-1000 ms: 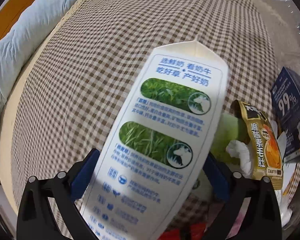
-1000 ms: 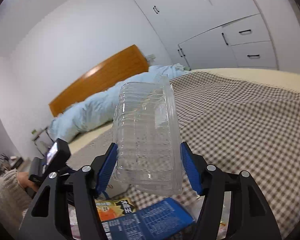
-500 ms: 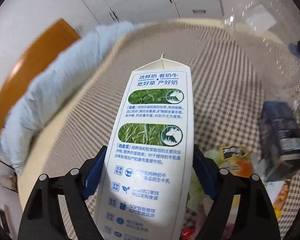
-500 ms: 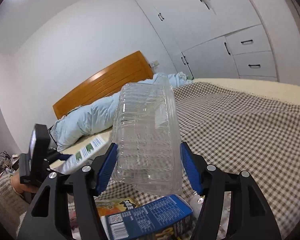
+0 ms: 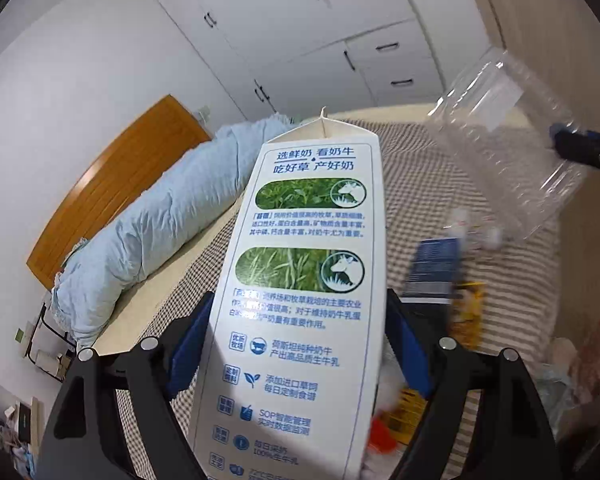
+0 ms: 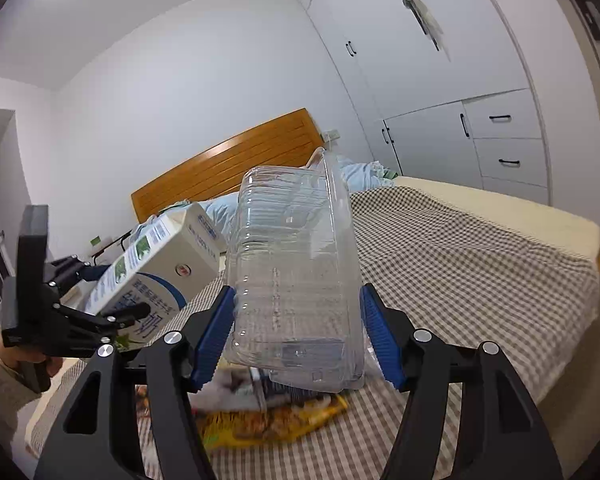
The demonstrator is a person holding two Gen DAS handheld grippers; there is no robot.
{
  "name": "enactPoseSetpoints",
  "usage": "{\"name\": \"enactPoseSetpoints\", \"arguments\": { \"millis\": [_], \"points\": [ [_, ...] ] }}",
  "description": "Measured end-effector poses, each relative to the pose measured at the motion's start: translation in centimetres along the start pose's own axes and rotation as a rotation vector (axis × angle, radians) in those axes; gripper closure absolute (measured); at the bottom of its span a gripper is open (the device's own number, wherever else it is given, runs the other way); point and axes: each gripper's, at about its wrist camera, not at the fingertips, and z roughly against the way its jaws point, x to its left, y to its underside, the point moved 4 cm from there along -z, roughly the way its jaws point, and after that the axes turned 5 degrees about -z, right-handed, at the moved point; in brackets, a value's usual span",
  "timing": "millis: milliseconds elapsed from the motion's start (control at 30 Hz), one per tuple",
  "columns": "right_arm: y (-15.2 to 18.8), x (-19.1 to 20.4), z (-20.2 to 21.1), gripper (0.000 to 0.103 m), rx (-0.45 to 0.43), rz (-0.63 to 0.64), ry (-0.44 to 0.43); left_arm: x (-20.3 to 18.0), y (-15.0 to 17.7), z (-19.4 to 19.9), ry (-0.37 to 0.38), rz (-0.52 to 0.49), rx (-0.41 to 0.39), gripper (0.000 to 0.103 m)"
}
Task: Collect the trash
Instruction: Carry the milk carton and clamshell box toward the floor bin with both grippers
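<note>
Two pieces are now off the bed [image 6: 480, 264]: your left gripper [image 5: 300, 344] clamps the carton [image 5: 300, 300], right gripper [image 6: 296, 336] the clamshell [image 6: 296, 272]; bin them next.

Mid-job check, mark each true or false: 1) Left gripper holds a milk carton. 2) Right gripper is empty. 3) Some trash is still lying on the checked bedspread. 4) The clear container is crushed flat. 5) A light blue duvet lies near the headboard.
1) True: the left gripper clamps the milk carton.
2) False: the right gripper is shut on a clear plastic container.
3) True: a yellow snack bag and a dark blue box lie on the checked bedspread.
4) False: the container keeps its boxy shape.
5) True: the light blue duvet lies beside the wooden headboard.
</note>
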Motion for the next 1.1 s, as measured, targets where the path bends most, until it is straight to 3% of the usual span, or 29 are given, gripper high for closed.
{"name": "enactPoseSetpoints", "arguments": {
  "millis": [167,533,767,1100],
  "points": [
    [0.9,0.4,4.9,0.041,0.005,0.028,-0.005,-3.4,0.7,4.8,0.011,-0.016,-0.030,0.024],
    [3.3,-0.5,11.7,0.041,0.038,0.070,0.012,-10.5,3.2,11.2,0.039,-0.022,-0.104,0.024],
    [5.7,-1.5,14.9,0.041,0.063,0.081,0.032,-14.5,5.5,13.3,0.067,-0.029,-0.147,0.024],
    [11.0,-3.7,16.9,0.041,0.175,0.097,0.083,-20.9,9.6,13.3,0.133,-0.068,-0.145,0.024]
  ]
}}
